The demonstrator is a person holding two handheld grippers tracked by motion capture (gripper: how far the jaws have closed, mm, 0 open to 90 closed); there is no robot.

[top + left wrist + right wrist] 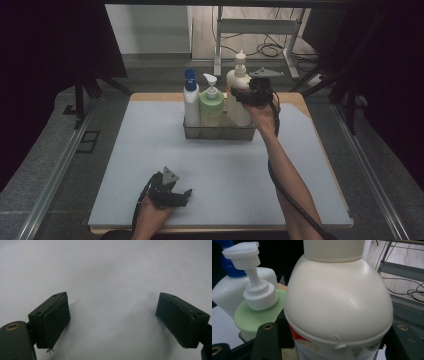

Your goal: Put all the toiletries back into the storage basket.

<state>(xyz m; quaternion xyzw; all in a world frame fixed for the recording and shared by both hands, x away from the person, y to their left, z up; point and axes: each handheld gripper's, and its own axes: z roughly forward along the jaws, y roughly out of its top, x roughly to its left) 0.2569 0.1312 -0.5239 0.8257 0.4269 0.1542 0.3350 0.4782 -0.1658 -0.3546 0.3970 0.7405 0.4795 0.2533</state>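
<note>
right gripper (246, 95) clamped on cream bottle (338, 305) just under its shoulder, bottle standing at right end of basket (219, 132). Looks full, so heavy; smooth plastic, slippery, keep grip on the body. left gripper (112, 322) jaws apart, empty, over mat (105, 267)
</note>
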